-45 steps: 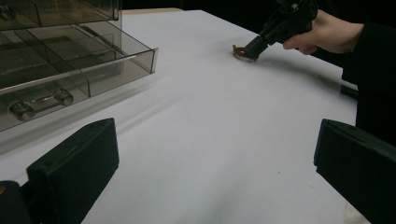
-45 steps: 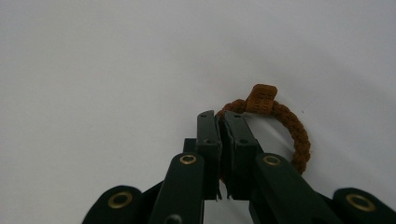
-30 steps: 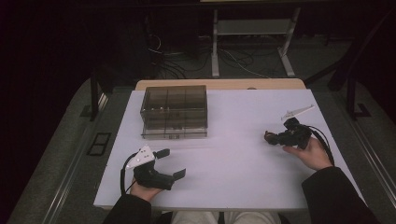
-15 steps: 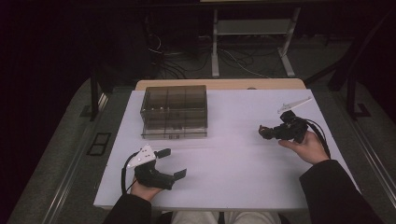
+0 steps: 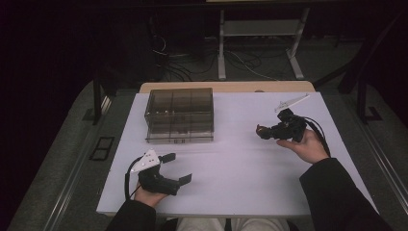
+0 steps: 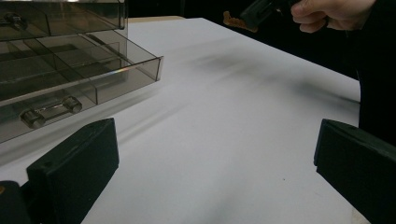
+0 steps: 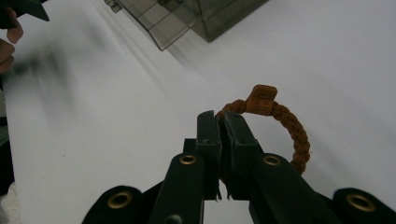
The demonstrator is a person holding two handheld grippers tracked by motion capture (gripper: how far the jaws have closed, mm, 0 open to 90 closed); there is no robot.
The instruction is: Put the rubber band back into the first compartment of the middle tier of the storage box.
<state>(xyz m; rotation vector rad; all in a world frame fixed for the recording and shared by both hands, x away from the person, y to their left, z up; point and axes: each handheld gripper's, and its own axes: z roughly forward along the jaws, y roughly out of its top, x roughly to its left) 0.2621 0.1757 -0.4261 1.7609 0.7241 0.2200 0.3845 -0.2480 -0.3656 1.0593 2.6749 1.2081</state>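
A smoky clear plastic drawer box [image 5: 179, 115] stands at the back left of the white table [image 5: 231, 168]; its lower drawer [image 6: 93, 79] is pulled partly out. My right gripper [image 5: 263, 131] hovers above the table's right side, shut on an orange-brown braided bracelet [image 7: 285, 126] with a small square tag. The bracelet loops out to the right of the closed jaws. My left gripper [image 5: 177, 167] rests near the front left edge, open, with nothing between its fingers [image 6: 74, 168]. It faces the box and the right hand.
A wooden board edge [image 5: 226, 87] lies behind the box. Cables and a metal stand's legs [image 5: 260, 48] sit on the dark floor beyond the table. Open white surface stretches between the two grippers.
The right gripper has risen and moved left toward the box with the bracelet in it. The left gripper has stayed in place.
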